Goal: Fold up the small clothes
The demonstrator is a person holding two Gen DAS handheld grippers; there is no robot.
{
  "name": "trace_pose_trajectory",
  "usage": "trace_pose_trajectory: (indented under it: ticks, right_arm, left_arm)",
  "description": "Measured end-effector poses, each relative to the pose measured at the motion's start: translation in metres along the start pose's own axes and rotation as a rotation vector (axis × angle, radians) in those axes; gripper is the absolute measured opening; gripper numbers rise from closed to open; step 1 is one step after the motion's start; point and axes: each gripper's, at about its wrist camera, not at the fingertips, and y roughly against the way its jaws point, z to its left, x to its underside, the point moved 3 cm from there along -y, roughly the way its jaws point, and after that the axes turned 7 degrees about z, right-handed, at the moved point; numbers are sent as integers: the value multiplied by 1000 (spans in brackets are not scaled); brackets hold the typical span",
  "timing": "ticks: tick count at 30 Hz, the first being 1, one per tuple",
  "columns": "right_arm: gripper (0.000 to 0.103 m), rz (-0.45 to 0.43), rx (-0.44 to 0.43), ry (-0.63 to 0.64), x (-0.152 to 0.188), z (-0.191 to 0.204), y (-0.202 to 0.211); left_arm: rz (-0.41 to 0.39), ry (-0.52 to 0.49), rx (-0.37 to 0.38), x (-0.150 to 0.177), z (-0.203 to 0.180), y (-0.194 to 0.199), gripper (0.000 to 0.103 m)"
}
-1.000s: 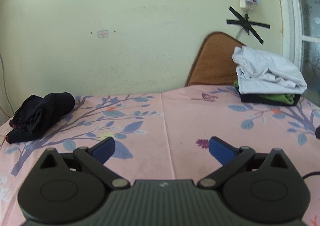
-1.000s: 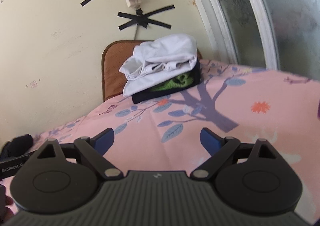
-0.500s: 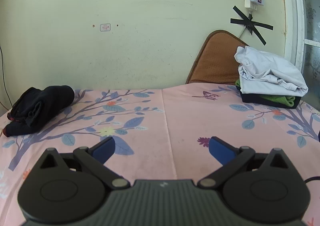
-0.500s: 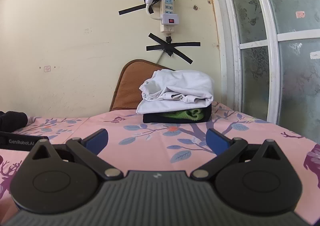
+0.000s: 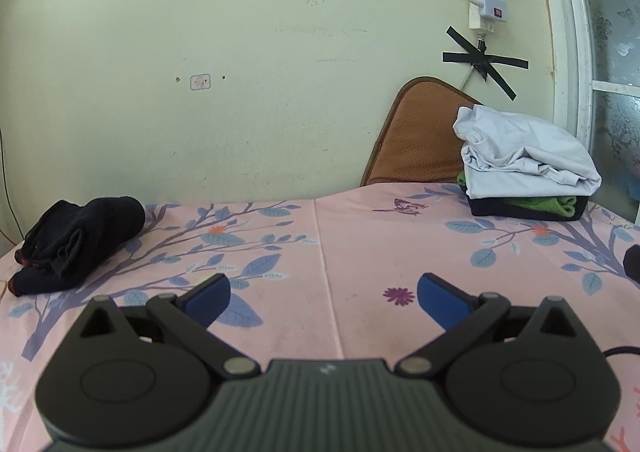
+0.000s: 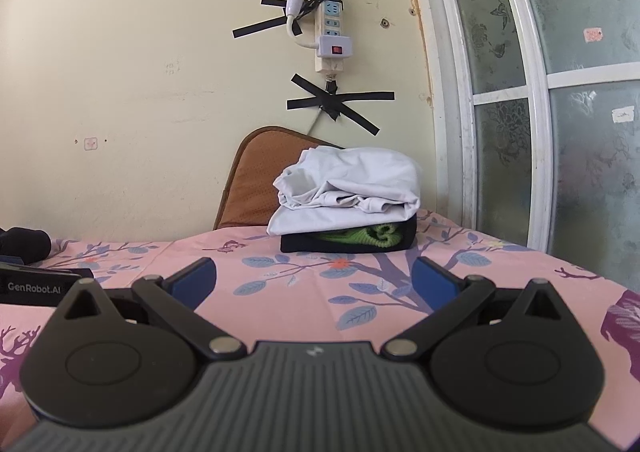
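I judge that most of the folding is already done, because a neat stack of folded clothes sits at the far corner of the bed near the window, and nothing lies in front of my grippers. My left gripper has its jaws spread wide with only the pink floral sheet between them, and my right gripper is also spread as wide as it goes, holding nothing. What seems to be left is the dark garment at the far left side of the bed, well apart from the stack; it looks bunched and rolled, not flat, so I think it is not folded yet, though I cannot be sure. Now the count. In the stack I can see three layers: one white piece on top, one green piece in the middle, and one black piece at the bottom; whether the white layer is one garment or two, I cannot tell. On the left there is one dark bundle, and I cannot say if it is one item or several. There is also one brown cushion that leans on the wall behind the stack, and one power strip taped to the wall.
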Motion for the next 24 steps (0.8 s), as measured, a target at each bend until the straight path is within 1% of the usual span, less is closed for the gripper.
trace_pose_trajectory:
  ticks: [7, 18, 24]
  right_arm:
    - [103, -1, 4, -1, 0, 0, 0]
    - [103, 4, 11, -46, 0, -5, 1]
    - [103, 1, 7, -37, 0, -4, 1]
  left_arm:
    - [3, 6, -11, 1, 2, 0, 103]
    - [12, 50, 27, 1, 8, -1, 103]
    - [0, 37, 22, 1, 6, 0, 103]
